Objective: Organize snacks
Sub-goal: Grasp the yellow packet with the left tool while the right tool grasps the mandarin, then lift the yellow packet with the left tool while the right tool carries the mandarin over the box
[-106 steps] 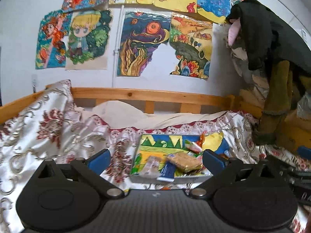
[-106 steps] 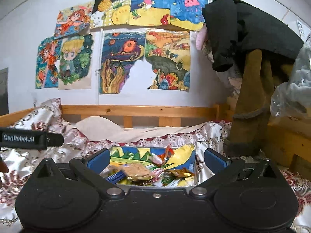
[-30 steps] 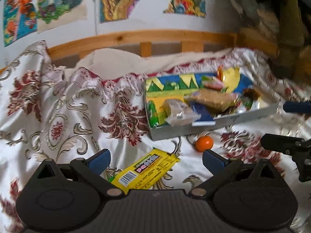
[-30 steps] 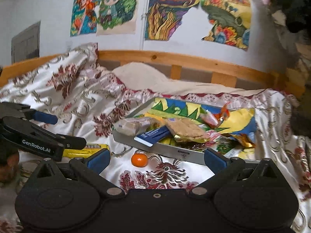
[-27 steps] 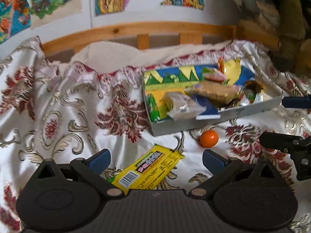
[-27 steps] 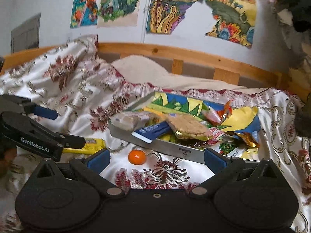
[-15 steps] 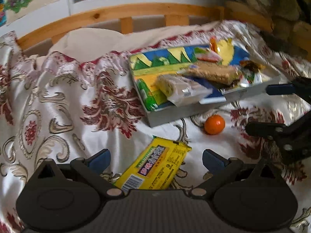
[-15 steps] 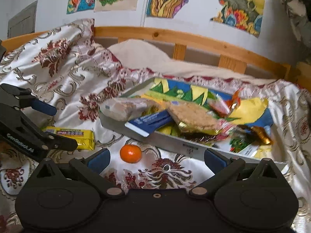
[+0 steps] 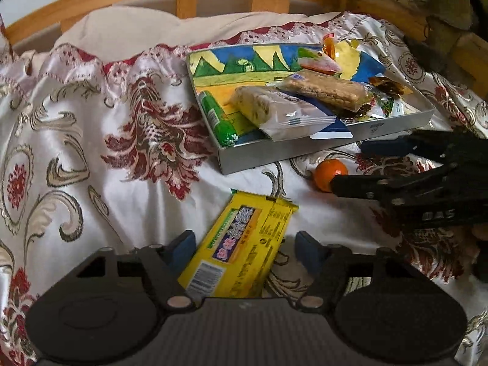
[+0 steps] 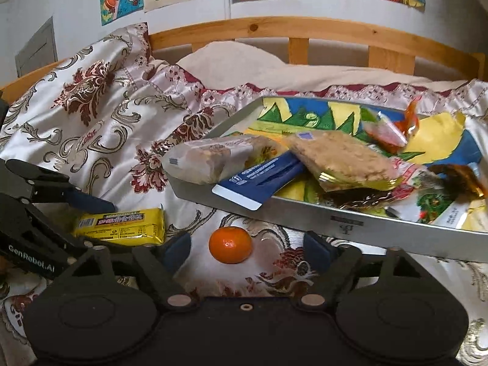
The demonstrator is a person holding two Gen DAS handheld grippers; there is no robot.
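Snacks fill the gray tray (image 10: 350,224) on the bed. Nearer, the yellow packet (image 9: 244,244) lies between the left claw's (image 9: 242,248) wide-apart fingers. The small orange (image 10: 231,244) sits between the right claw's (image 10: 247,248) spread fingers.

yellow packet (image 9: 244,244) | orange mandarin (image 10: 230,244) | red-floral white bedspread (image 9: 91,140)
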